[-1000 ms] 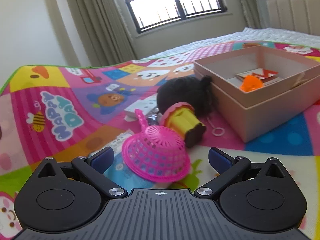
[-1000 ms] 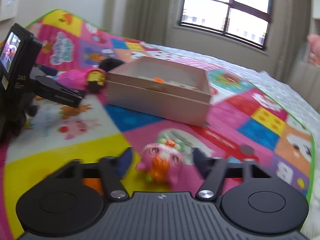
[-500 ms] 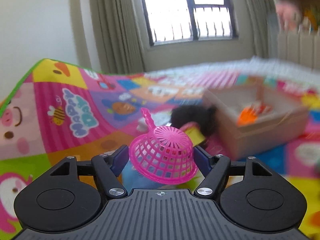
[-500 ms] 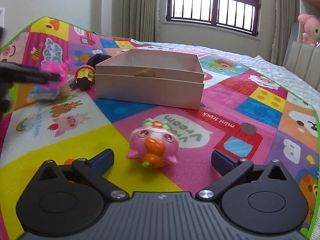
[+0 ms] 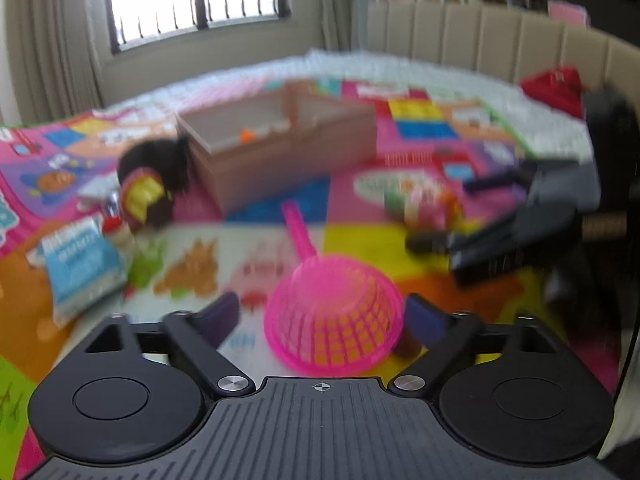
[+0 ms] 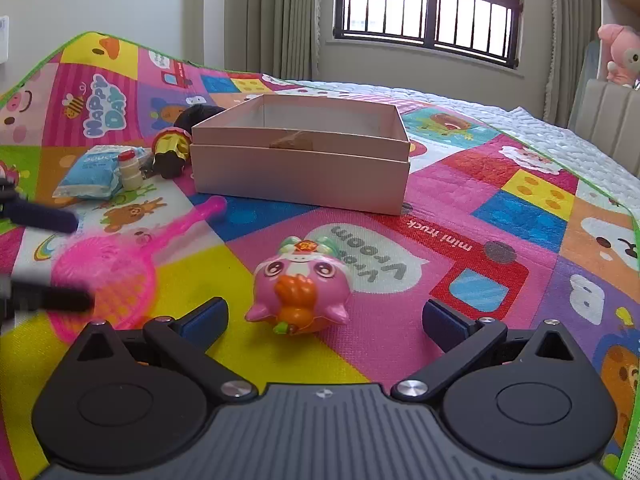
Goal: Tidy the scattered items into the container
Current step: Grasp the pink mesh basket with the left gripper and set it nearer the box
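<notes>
A colourful cartoon play mat (image 6: 500, 216) covers the bed and carries every item, a soft, flat ground on which toys lie as they fall. Near its middle stands the container, an open pink cardboard box (image 6: 300, 176), apparently seated in its own lid, so its walls form a double step. Its open top is free on all sides for drops. Inside, the left wrist view shows a small orange object (image 5: 247, 135) and pale, card-like pieces, too blurred to name; the right wrist view shows only a brownish shape against the near wall.

Left of the box lies a cluster: a black plush toy (image 6: 196, 114), a yellow-and-pink doll-like toy (image 6: 170, 150), a blue-and-white packet (image 6: 94, 172) and a small red-capped bottle (image 6: 129, 168), all touching or just beside one another.

The pink toy strainer (image 5: 334, 312) lies dome-up on the mat between the fingers of the left claw (image 5: 322, 316), handle pointing toward the box. The jaws are opening; a gap shows on the left side, and the strainer sits free, probably let go short of the box.

The pink pig-like toy (image 6: 300, 284) stands on the mat facing the right claw (image 6: 324, 318), whose jaws are spread at their widest on either side without touching it, evidently lined up for a pick.
</notes>
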The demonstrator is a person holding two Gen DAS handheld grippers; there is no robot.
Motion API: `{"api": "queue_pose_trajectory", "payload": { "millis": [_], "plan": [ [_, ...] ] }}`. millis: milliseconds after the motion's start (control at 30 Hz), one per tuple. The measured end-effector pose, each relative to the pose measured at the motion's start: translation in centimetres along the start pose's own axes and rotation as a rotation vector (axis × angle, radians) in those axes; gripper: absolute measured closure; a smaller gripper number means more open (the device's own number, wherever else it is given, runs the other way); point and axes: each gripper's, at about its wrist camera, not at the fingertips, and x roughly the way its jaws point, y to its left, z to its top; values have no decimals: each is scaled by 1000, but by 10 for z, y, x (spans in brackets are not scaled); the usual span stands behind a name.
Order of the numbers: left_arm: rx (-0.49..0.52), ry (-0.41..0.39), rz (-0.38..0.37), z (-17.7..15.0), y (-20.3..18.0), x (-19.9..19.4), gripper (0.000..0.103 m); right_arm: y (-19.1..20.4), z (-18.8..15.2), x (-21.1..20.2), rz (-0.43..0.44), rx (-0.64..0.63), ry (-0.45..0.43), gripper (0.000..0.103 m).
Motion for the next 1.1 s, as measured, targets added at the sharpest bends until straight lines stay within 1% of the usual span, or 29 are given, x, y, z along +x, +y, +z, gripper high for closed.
{"api": "queue_pose_trajectory", "payload": {
  "millis": [33,67,133,167,267,300,333,367,433,467,500,533,600,733,833,867,900,967,1100],
  "plan": [
    [11,15,17,-3,2,0,8,0,0,0,-1,-2,0,0],
    [16,22,48,-5,6,0,5,0,0,0,-2,-3,1,0],
    [7,26,138,-6,15,0,4,0,0,1,-4,-5,4,0],
    [1,25,210,-5,20,1,4,0,0,1,-5,-6,4,0],
    [1,18,497,-1,35,6,3,1,0,1,-10,-10,5,0],
    [-19,13,545,0,41,6,3,2,0,1,-13,-12,5,0],
    [-57,-1,533,2,47,2,3,3,0,0,-15,-14,4,0],
    [-109,-21,473,4,53,-4,3,3,0,0,-18,-17,4,0],
    [-204,-52,305,7,59,-14,3,3,0,1,-20,-20,5,0],
    [-224,-53,253,8,59,-14,3,3,0,1,-19,-20,6,0],
    [-229,-47,234,9,58,-12,2,3,0,1,-18,-18,8,0],
    [-224,-34,241,10,56,-8,2,2,0,2,-16,-16,10,0],
    [-226,-4,287,12,57,5,2,2,0,2,-15,-14,9,0],
    [-324,28,357,13,68,35,2,2,0,2,-14,-13,11,0],
    [-343,27,384,14,75,48,3,2,0,3,-12,-11,15,0],
    [-340,26,389,15,76,50,3,2,0,3,-12,-11,15,0],
    [-336,25,387,16,76,51,8,2,0,3,-12,-11,16,0],
    [-319,17,361,16,74,49,23,1,0,3,-9,-10,19,0],
    [-226,9,324,13,66,40,24,-9,4,-3,6,42,26,0]
  ]
}}
